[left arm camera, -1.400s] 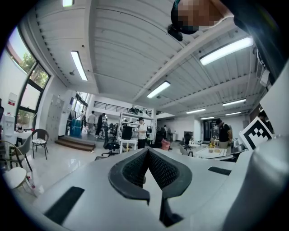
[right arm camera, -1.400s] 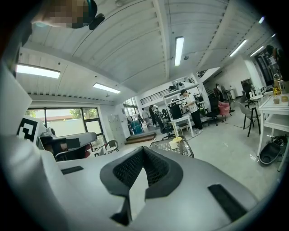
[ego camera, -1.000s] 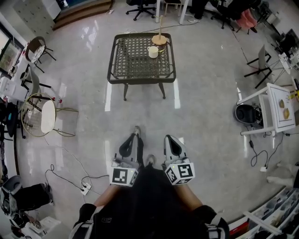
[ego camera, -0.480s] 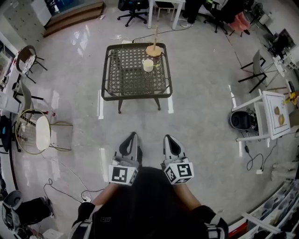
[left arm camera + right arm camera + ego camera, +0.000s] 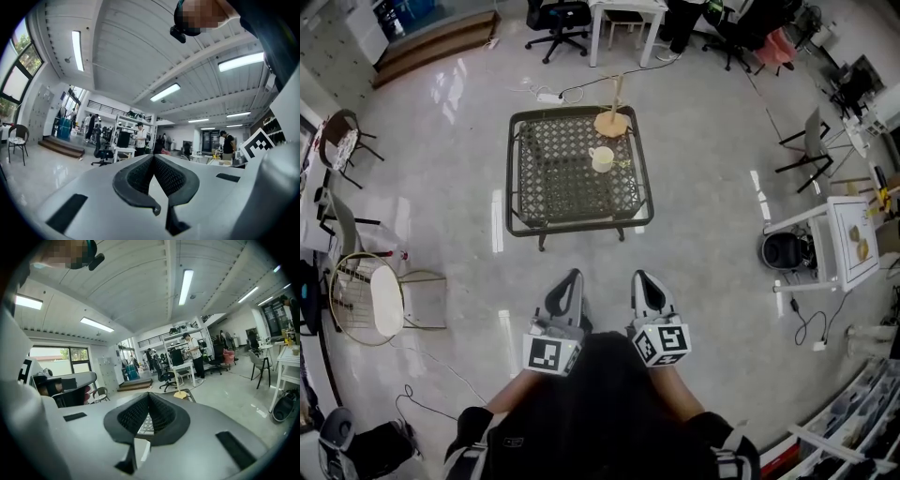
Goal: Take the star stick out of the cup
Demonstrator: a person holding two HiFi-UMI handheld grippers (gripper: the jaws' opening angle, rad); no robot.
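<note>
A white cup (image 5: pixel 602 159) stands on the dark mesh table (image 5: pixel 546 192), far ahead of both grippers. A thin yellowish stick (image 5: pixel 622 165) pokes out at the cup's right side; it is too small to make out a star. My left gripper (image 5: pixel 573 277) and right gripper (image 5: pixel 641 277) are held side by side close to the body, well short of the table. Both are shut with nothing between the pads. The left gripper view shows only its shut jaws and the room behind. In the right gripper view a strip of the table (image 5: pixel 145 423) shows behind the shut jaws.
A wooden stand with an upright post (image 5: pixel 612 120) sits on the table behind the cup. A round wire chair (image 5: pixel 373 297) stands at the left. A white side table (image 5: pixel 851 231) and a black bin (image 5: pixel 784 251) stand at the right. Office chairs (image 5: pixel 553 14) line the back.
The table with the cup has slid lower in the head view and looks a little nearer. Both grippers stay shut and in the same spot by the body.
</note>
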